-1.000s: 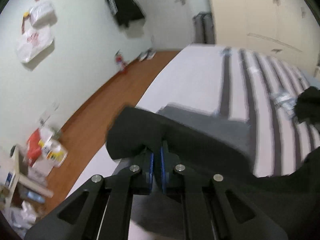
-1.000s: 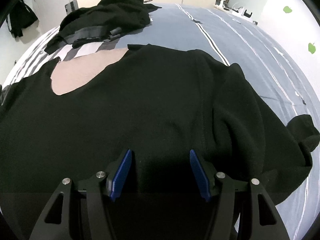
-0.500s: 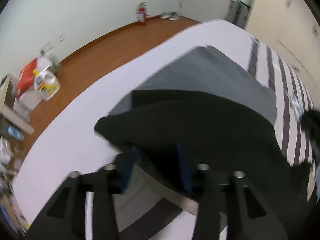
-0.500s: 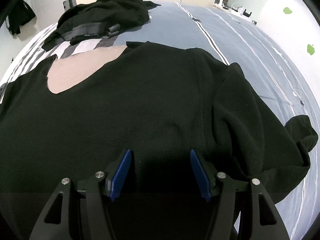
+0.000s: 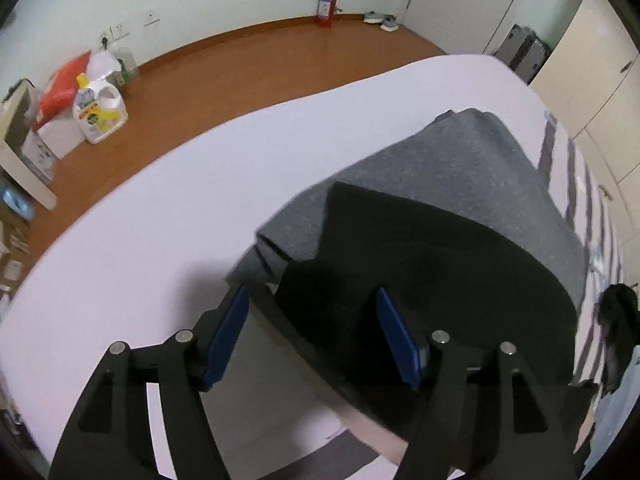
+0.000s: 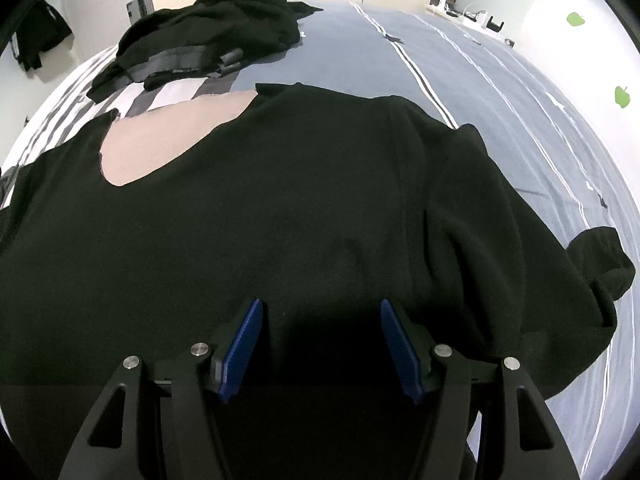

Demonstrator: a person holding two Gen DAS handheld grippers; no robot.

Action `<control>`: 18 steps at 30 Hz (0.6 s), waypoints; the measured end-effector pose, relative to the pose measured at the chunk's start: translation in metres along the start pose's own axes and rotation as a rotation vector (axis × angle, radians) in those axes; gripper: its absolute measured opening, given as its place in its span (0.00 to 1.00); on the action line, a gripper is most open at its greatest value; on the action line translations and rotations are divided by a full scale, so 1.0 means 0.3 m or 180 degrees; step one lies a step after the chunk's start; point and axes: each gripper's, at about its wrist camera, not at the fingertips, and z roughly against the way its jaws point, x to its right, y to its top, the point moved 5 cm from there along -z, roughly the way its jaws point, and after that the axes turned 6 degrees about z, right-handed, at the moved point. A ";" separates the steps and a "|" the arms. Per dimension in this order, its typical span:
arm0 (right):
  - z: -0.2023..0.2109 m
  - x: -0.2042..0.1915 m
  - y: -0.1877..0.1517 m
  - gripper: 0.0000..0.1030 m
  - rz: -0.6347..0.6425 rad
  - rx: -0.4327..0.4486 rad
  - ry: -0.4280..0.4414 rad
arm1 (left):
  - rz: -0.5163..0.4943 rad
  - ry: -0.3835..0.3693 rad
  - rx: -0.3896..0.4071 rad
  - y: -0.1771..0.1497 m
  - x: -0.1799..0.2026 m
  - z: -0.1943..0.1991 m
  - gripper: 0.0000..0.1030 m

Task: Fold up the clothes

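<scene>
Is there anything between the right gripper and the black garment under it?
Nothing visible. The right gripper has its jaws open directly over the black garment, with only that cloth below them.

No text can be read; the label on the detergent jug, far left on the floor, is blurred.

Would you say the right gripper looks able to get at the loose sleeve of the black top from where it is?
Probably yes: the sleeve lies uncovered on the blue bedding, and the right gripper is open and empty.
</scene>
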 end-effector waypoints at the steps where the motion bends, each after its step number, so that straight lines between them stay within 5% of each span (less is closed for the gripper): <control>1: 0.000 0.000 -0.003 0.56 -0.0001 -0.0002 0.0002 | -0.0141 0.0018 0.0083 -0.005 0.017 0.007 0.42; 2: -0.001 0.000 -0.005 0.56 -0.0009 -0.0006 0.0005 | -0.0253 0.0052 0.0119 -0.007 0.028 0.011 0.17; 4: -0.002 0.001 -0.003 0.56 -0.0014 -0.0007 0.0006 | -0.0434 0.0133 0.0152 -0.013 0.046 0.014 0.02; 12: -0.008 0.007 0.004 0.56 -0.0069 0.0007 0.0003 | -0.0431 0.0003 0.0440 0.018 0.047 0.177 0.00; 18: 0.007 0.025 0.016 0.56 -0.0031 0.0040 0.0016 | -0.0747 -0.0350 0.0619 -0.065 0.244 0.389 0.00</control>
